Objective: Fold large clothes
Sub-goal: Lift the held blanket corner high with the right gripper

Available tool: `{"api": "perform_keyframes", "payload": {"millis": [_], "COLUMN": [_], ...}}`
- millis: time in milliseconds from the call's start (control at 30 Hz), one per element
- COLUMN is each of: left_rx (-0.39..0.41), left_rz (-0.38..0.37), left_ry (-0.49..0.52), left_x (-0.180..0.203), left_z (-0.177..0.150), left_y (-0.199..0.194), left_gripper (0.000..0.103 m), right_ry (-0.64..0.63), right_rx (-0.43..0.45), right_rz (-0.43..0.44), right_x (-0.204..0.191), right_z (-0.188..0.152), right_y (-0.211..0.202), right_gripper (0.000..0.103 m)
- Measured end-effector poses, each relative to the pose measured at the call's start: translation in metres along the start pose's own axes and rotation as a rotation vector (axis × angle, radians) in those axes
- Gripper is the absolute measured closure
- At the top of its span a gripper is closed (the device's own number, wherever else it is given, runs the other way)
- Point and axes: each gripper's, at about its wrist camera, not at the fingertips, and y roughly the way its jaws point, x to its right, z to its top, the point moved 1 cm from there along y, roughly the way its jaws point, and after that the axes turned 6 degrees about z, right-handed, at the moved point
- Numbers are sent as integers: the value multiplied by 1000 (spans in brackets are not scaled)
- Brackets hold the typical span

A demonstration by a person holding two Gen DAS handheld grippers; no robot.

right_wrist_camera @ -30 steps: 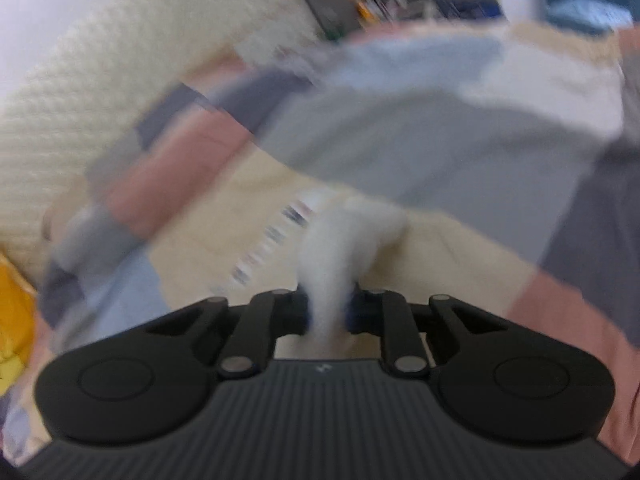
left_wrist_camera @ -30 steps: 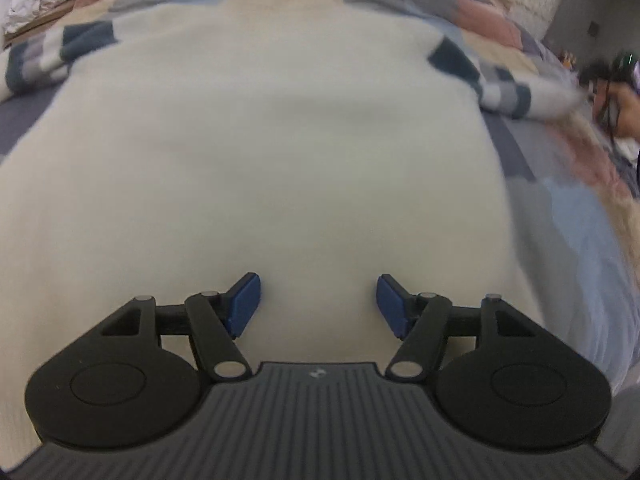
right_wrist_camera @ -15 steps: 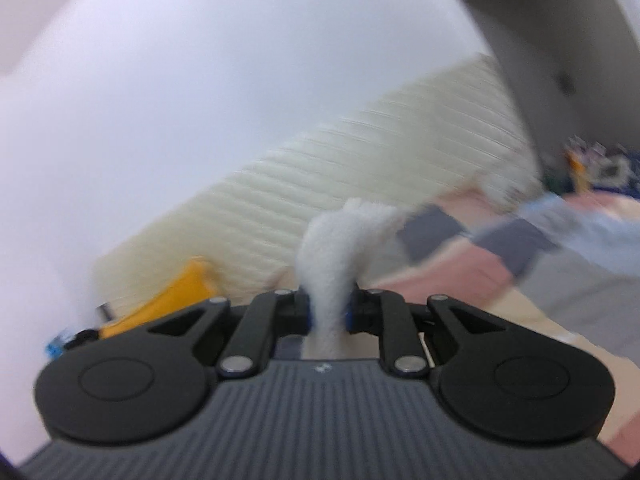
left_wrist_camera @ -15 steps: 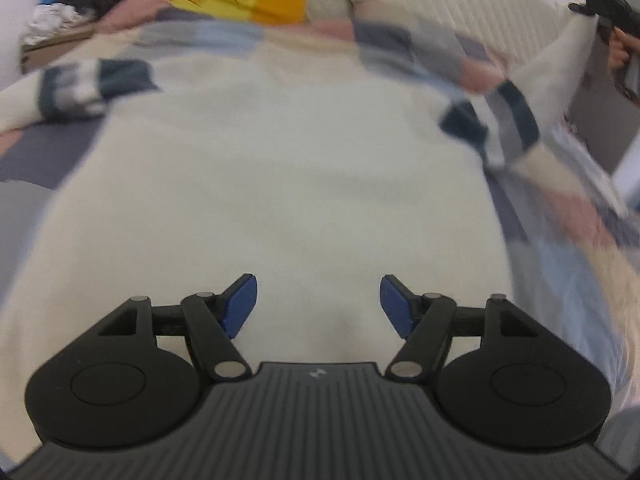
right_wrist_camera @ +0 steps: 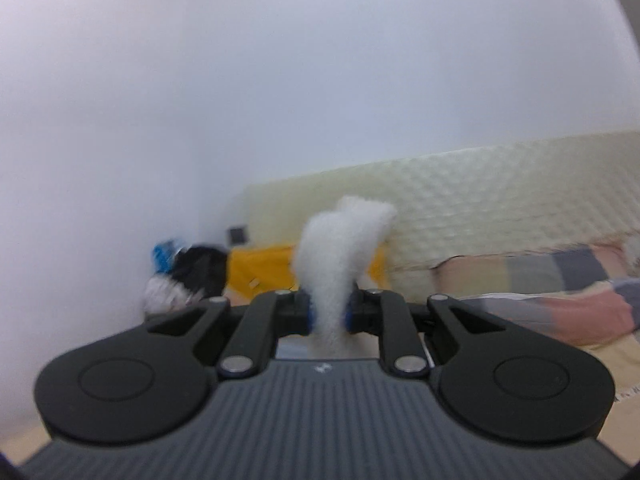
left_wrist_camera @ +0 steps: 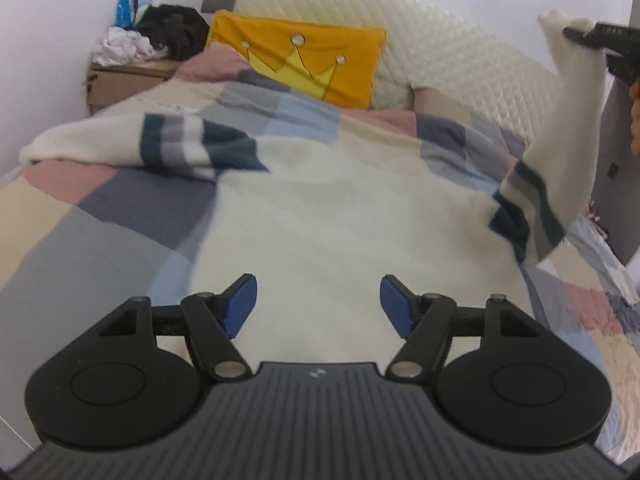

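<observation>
I am looking at a cream sweater (left_wrist_camera: 340,216) lying spread across the patchwork bedspread (left_wrist_camera: 100,224), its striped left sleeve (left_wrist_camera: 160,144) trailing toward the bed's left edge near the yellow crown pillow (left_wrist_camera: 304,60). My right gripper (right_wrist_camera: 329,314) is clenched on the cuff of the right sleeve (left_wrist_camera: 560,140), holding it raised above the bed's right edge. My left gripper (left_wrist_camera: 318,306) is hovering released, jaws wide, over the sweater's body. The knit looks soft, thick and limp, so I judge it is going to drape and sag; cuffs, hem and shoulder seams seem the best holds.
</observation>
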Motion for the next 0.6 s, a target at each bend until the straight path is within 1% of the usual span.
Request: {"api": "perform_keyframes", "payload": {"millis": [67, 200, 300, 400, 533, 600], "left_rx": [21, 37, 37, 20, 6, 3], "left_rz": [4, 17, 24, 22, 31, 32], "left_ry": [-13, -64, -130, -195, -215, -210], "left_x": [-11, -35, -57, -74, -80, -77], "left_z": [5, 12, 16, 15, 14, 13], "left_y": [-6, -9, -8, -4, 1, 5], "left_gripper": [30, 30, 30, 30, 30, 30], "right_ry": [-25, -78, -140, -168, -215, -225], "right_rx": [-30, -97, -149, -206, -285, -312], "right_rz": [27, 90, 140, 199, 258, 266], "right_x": [-25, -73, -116, -150, -186, -198], "right_z": [-13, -52, -92, -131, -175, -194], "right_y": [3, 8, 5, -2, -2, 1], "right_gripper": [86, 86, 86, 86, 86, 86]}}
